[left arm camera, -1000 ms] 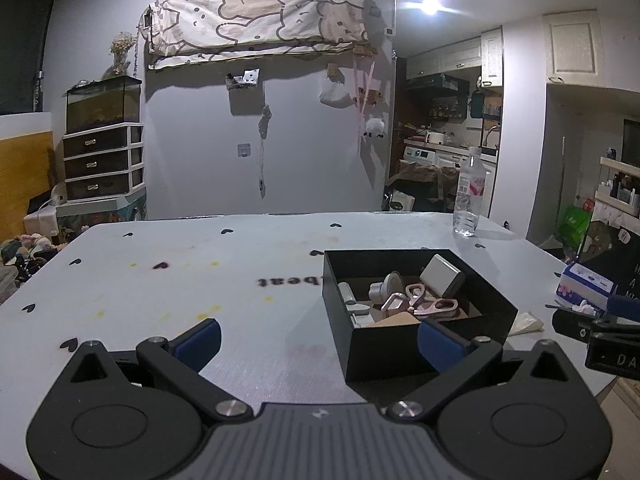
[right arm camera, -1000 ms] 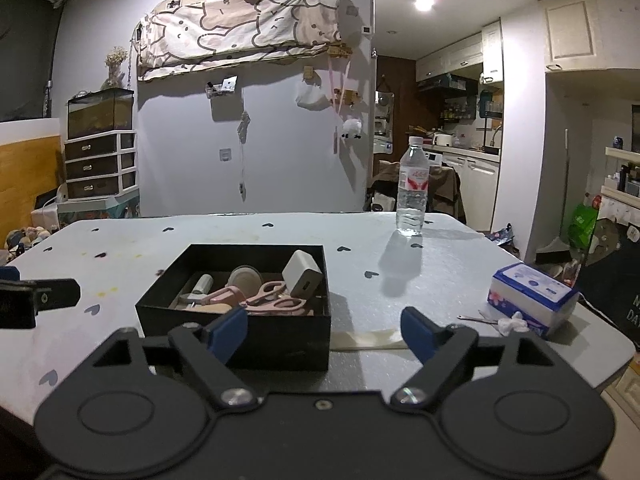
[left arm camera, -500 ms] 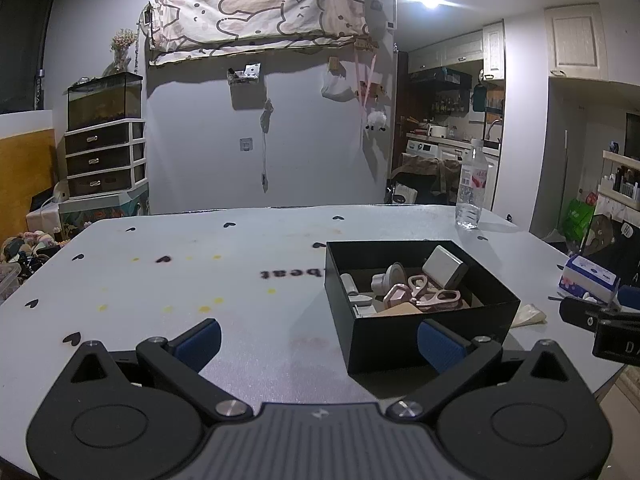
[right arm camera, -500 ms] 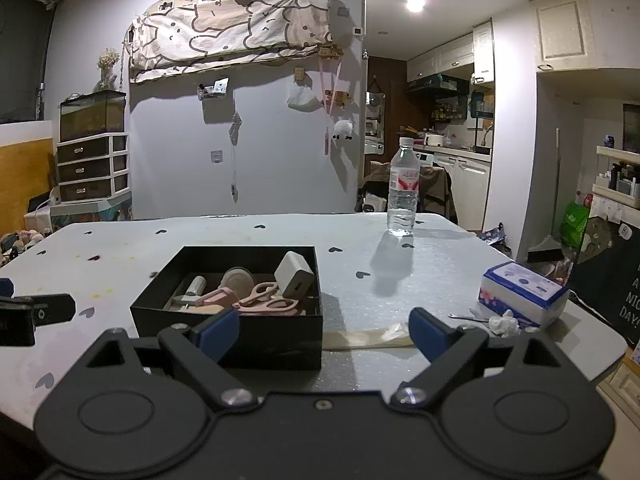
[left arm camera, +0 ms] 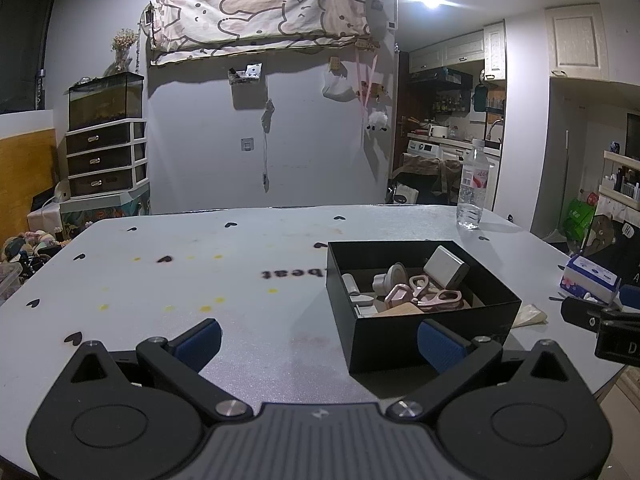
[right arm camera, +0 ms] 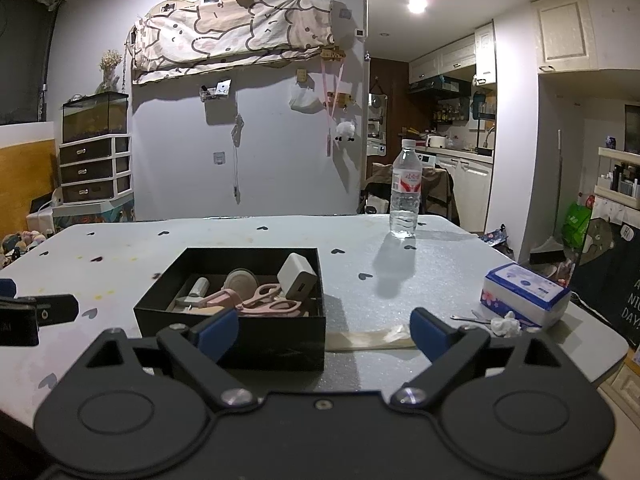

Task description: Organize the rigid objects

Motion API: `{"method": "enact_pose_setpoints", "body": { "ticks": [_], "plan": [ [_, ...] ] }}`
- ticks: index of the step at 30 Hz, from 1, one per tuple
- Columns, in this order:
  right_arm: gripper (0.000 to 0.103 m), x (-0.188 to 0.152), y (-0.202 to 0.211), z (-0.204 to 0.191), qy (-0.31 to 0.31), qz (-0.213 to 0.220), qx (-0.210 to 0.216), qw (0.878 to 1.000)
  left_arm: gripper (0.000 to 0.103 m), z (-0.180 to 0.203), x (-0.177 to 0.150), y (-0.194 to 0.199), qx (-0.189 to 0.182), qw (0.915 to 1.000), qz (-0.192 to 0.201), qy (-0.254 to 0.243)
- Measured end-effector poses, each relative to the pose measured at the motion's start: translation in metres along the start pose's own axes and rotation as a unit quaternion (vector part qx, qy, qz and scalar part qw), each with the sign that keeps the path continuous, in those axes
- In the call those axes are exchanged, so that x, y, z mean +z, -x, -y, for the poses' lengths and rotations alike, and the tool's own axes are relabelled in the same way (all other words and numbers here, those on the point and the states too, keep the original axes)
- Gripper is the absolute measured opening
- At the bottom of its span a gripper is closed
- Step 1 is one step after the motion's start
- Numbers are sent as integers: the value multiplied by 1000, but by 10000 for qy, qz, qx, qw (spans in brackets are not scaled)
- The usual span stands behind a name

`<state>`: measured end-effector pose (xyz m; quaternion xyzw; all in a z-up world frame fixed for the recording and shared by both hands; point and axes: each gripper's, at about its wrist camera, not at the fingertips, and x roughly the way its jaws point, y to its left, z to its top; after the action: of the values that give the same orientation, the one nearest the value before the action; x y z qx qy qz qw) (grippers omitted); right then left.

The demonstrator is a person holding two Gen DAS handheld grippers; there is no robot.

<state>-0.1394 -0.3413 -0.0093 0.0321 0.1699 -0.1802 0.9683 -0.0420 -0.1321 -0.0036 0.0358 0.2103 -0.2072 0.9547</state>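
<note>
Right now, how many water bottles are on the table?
1. The clear water bottle stands upright near the table's far edge, apart from the black box and beyond it to the right. Nothing suggests another, though the table's near edge is hidden behind the grippers.

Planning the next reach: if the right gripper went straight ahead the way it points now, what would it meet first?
Probably the black box: its near right corner lies between the open right gripper fingers. Depth is hard to judge; further right, only the table.
</note>
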Motion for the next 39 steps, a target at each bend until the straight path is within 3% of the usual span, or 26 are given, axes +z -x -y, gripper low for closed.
{"method": "enact_pose_setpoints", "body": {
  "ticks": [9, 39],
  "plan": [
    [102, 0, 0, 0, 2, -24, -21, 10000, 103, 0, 0, 0, 1, 10000, 0, 1],
    [103, 0, 1, -1, 11, -20, -13, 10000, 103, 0, 0, 0, -1, 10000, 1, -2]
  ]
}}
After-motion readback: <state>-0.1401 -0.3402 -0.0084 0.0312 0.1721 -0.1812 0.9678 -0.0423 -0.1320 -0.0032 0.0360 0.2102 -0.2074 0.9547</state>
